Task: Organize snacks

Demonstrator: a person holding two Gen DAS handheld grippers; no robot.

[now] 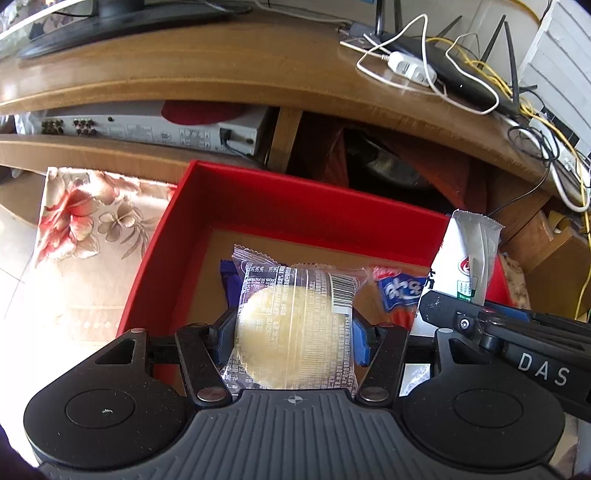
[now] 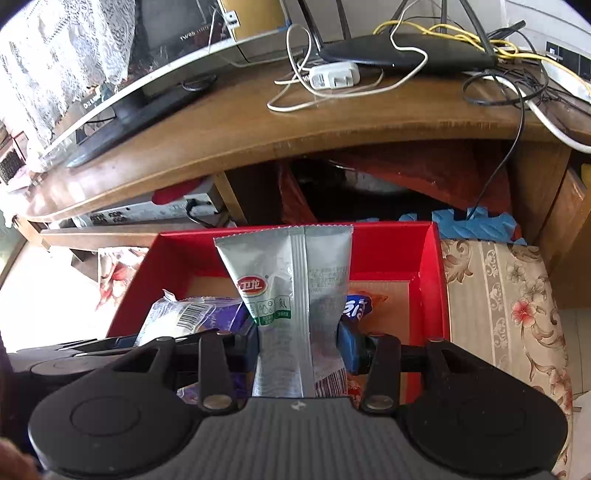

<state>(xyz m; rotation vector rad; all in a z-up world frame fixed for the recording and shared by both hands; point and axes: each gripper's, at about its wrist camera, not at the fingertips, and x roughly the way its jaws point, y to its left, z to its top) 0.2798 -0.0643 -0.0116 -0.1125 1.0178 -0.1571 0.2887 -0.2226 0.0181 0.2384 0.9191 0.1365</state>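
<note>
My left gripper [image 1: 291, 339] is shut on a clear-wrapped round pale pastry [image 1: 291, 325] and holds it over the open red box [image 1: 258, 199]. My right gripper [image 2: 299, 343] is shut on a silver snack packet [image 2: 291, 295] with a red logo, held upright over the same red box [image 2: 428, 280]. That silver packet [image 1: 461, 266] and the right gripper body show at the right of the left wrist view. In the box lie a purple wrapped snack [image 1: 229, 280] and a blue-and-orange wrapped snack [image 1: 399, 291]. The pastry [image 2: 177, 317] shows at the left of the right wrist view.
The box sits on a floral cloth [image 1: 85, 229]. Behind it stands a wooden TV stand [image 1: 184, 66] with a router [image 2: 406, 51], white charger [image 2: 332, 75], tangled cables and a TV base [image 1: 110, 22]. A silver player [image 1: 147, 129] sits on its lower shelf.
</note>
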